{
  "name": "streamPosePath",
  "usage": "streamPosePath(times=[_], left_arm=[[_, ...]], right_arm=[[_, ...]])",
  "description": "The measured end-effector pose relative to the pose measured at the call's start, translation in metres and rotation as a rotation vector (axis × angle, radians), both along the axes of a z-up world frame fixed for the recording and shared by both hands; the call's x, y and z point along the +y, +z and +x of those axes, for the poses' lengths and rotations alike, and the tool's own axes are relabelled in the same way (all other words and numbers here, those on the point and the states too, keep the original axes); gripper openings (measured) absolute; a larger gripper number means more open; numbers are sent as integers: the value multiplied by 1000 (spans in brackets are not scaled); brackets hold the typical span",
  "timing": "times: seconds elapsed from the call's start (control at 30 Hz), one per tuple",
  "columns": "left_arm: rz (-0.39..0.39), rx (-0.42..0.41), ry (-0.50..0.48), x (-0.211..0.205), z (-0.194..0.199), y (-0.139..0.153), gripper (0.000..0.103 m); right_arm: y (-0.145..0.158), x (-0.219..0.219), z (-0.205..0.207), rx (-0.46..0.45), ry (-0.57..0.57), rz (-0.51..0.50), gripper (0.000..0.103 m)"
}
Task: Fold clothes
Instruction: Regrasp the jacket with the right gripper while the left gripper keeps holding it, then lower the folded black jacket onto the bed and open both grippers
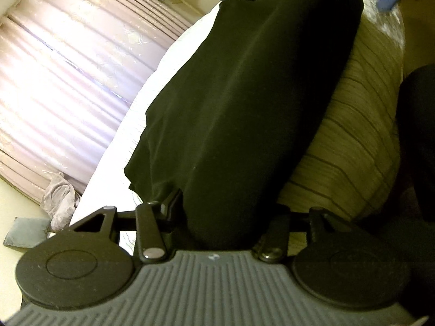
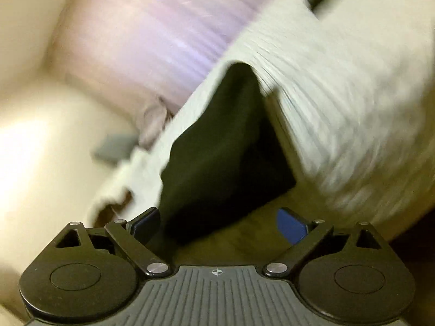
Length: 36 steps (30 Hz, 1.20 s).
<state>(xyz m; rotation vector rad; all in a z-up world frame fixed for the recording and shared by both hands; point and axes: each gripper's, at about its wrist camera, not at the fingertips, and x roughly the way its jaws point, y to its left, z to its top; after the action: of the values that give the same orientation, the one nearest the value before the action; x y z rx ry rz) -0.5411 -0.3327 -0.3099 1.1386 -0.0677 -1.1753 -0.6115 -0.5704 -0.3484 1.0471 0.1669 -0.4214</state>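
The left gripper [image 1: 225, 212] has its jaws spread, the black garment [image 1: 244, 95] draped between them; whether they pinch it cannot be told. The right gripper [image 2: 217, 225] is released, its fingers wide apart, one blue pad [image 2: 292, 228] bare and a corner of the same dark cloth hanging by the other finger. The garment lies stretched along a bed [image 1: 345, 146] covered in pale striped bedding. Beyond it hang pleated pinkish curtains [image 1: 68, 68], lit from behind, above a cream floor [image 1: 16, 203]. The right view is blurred.
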Motion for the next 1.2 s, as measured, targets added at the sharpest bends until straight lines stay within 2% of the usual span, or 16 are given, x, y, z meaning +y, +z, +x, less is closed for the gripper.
streamPosePath(times=[0.1, 0.13, 0.17, 0.27, 0.37, 0.43, 0.53, 0.67, 0.83, 0.87, 0.9, 0.93, 1.0, 1.1, 1.2], left_arm=[[4, 3, -8, -12, -6, -1, 44], [3, 2, -10, -16, 3, 0, 44], [2, 1, -12, -21, 12, 0, 44], [0, -4, -18, -30, 27, -1, 44], [-2, -13, -24, -31, 26, -2, 44], [-4, -17, -29, -32, 25, -3, 44], [-7, -6, -33, -34, 27, -4, 44], [-13, 22, -33, -37, 30, -2, 44], [-12, 33, -38, -45, 54, 5, 44], [-11, 31, -39, -45, 54, 6, 44], [-13, 30, -37, -42, 53, 7, 44], [-17, 35, -35, -41, 45, 9, 44], [-17, 31, -40, -38, 44, 11, 43], [-14, 15, -55, -35, 36, 13, 42], [-27, 42, -75, -44, 15, 24, 42]], right_arm=[[-20, -22, 9, -210, -60, 253, 95], [-27, -30, 12, -280, -80, 337, 95], [-30, -31, 18, -330, -98, 367, 95], [-33, -36, 31, -399, -178, 398, 95], [-37, -40, 32, -389, -217, 402, 95], [-36, -46, 41, -351, -217, 378, 95], [-43, -40, 45, -304, -223, 394, 95], [-49, -33, 54, -311, -220, 376, 95], [-55, -56, 79, -389, -235, 353, 95], [-52, -57, 81, -395, -241, 352, 88], [-47, -57, 81, -372, -248, 345, 51], [-43, -60, 80, -351, -251, 333, 42], [-37, -70, 81, -348, -231, 330, 35], [-17, -82, 75, -343, -210, 298, 34], [10, -100, 64, -347, -205, 240, 34]])
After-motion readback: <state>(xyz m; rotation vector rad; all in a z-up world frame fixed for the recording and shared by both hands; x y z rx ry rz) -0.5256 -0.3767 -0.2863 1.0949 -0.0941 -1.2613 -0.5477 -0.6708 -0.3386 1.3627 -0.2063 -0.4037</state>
